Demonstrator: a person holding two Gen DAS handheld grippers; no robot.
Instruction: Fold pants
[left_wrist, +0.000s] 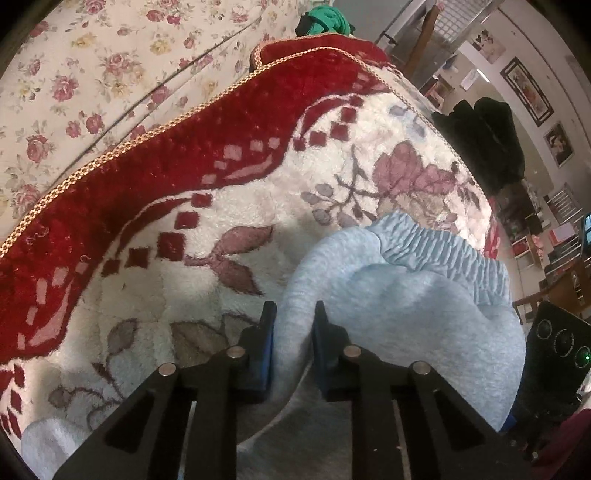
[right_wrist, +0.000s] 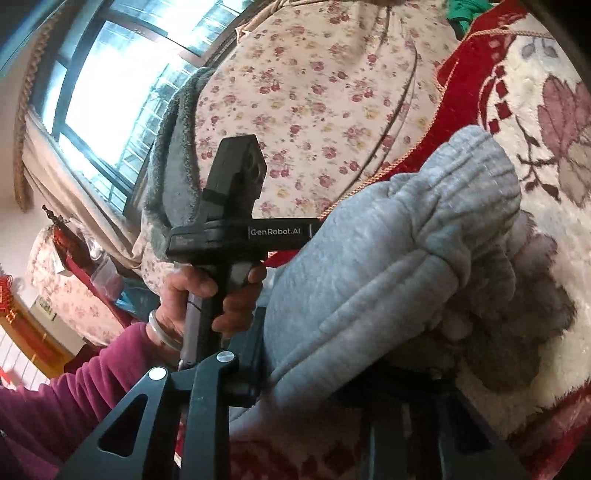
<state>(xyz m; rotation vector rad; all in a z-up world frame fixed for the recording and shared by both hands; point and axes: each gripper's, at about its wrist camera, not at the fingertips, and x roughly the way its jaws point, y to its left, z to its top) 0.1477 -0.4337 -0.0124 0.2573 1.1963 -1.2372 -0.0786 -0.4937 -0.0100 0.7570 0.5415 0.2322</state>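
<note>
Light grey-blue sweatpants (left_wrist: 406, 302) lie bunched on a red and white floral blanket (left_wrist: 221, 206), elastic waistband (left_wrist: 443, 247) toward the far right. My left gripper (left_wrist: 293, 332) is shut on a fold of the pants, fabric pinched between its blue pads. In the right wrist view the pants (right_wrist: 388, 280) drape over my right gripper (right_wrist: 314, 354), covering the right finger; the left finger (right_wrist: 255, 354) presses against the cloth, which runs between the fingers. The ribbed cuff (right_wrist: 476, 177) hangs forward. The left gripper's body (right_wrist: 240, 232) shows there, held by a hand.
A floral-print sofa back (left_wrist: 92, 74) runs behind the blanket. A green cloth (left_wrist: 325, 18) lies at the blanket's far end. A dark garment (left_wrist: 487, 140) hangs at right. A window (right_wrist: 122, 74) is at left. The person's magenta sleeve (right_wrist: 55, 398) is at lower left.
</note>
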